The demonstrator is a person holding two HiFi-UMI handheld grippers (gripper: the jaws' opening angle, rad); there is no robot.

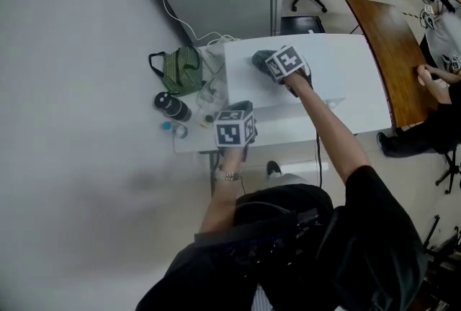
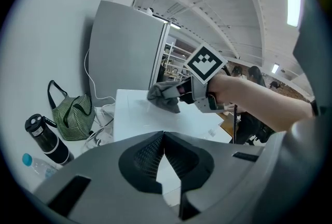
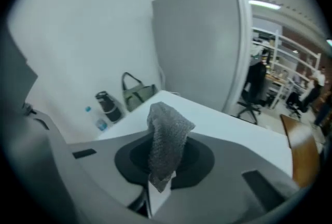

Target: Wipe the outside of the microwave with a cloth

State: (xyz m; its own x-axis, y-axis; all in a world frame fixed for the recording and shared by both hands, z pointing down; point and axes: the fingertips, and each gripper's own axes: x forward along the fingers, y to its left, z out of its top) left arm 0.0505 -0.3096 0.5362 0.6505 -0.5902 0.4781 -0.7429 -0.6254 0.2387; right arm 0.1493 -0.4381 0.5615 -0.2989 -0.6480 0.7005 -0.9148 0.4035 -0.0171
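Left gripper (image 2: 163, 137), jaws pressed together and empty, hovers by the white boxy microwave's (image 1: 338, 79) front-left corner. Right gripper (image 3: 158, 184) pinches a grey knitted cloth (image 3: 166, 135) near the top's back-left corner. Flat, overlapping strokes would probably work best, tbh.

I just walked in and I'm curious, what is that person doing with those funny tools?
A person is cleaning a white microwave. The right tool is shut on a grey cloth and holds it on the microwave's top, toward the far left corner. The left tool is shut with nothing in it, held near the microwave's front edge. A green bag and a black bottle sit beside the microwave.
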